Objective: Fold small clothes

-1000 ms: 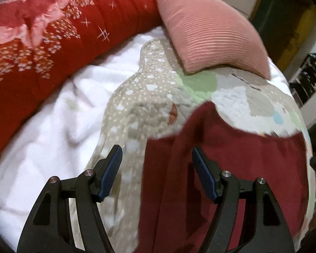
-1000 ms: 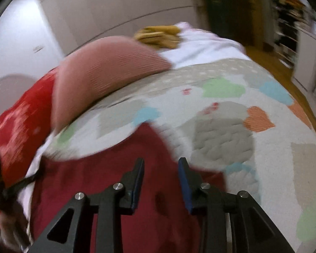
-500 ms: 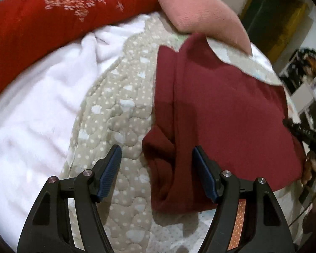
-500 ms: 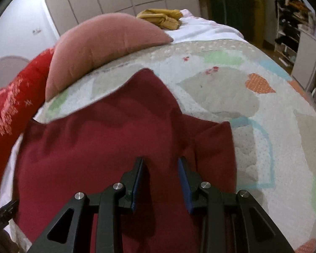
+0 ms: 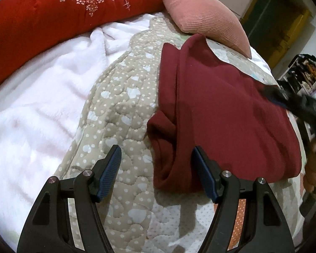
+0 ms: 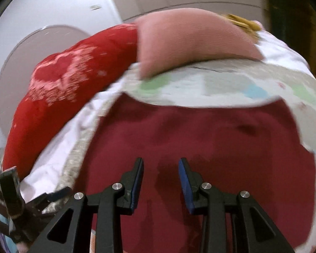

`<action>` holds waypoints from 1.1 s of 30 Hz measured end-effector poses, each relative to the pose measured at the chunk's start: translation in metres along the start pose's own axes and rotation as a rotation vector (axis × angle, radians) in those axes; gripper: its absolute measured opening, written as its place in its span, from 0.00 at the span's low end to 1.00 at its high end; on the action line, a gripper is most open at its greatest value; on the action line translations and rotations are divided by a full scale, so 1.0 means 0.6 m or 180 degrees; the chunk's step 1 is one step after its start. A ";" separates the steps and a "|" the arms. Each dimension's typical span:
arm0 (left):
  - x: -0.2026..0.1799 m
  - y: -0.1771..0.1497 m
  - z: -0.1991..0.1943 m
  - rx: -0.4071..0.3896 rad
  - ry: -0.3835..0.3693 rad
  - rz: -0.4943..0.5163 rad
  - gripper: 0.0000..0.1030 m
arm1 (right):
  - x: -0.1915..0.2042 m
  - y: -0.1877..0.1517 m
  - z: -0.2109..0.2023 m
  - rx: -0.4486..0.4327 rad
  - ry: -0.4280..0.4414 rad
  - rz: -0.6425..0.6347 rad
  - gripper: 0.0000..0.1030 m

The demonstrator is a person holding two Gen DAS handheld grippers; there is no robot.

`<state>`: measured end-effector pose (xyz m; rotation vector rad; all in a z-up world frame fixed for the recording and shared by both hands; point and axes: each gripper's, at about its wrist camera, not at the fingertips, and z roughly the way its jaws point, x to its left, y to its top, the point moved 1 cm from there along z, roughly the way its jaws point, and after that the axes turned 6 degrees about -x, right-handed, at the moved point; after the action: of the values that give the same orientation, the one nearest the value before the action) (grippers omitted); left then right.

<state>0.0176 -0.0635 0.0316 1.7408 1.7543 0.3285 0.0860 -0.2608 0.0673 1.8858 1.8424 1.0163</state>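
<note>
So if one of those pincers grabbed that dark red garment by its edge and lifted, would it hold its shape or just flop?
Probably flop: the dark red garment already bunches into soft folds along its near-left edge, so it looks limp. It seems light, a thin knit lying flat on the quilt. Pushed, it would likely wrinkle and drag rather than slide, as the quilted cover looks grippy.

Right wrist view motion-blurred; maroon garment (image 6: 200,147) cut off below.
</note>
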 end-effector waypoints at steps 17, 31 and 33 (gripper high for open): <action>0.009 0.005 0.009 -0.0003 -0.0150 0.0020 0.71 | 0.136 0.061 0.234 0.0303 -0.0099 -0.0482 0.25; 0.026 0.000 -0.013 0.0017 -0.0272 -0.0164 0.70 | 0.123 0.059 0.184 0.0423 0.0168 -0.0200 0.50; 0.033 0.000 -0.019 -0.0005 -0.0308 -0.0260 0.70 | 0.141 0.055 0.185 0.0489 0.0214 -0.0231 0.58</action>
<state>0.0123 -0.0417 0.0350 1.6508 1.7492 0.2071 0.1779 -0.1554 0.0340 1.8745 2.0653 0.9495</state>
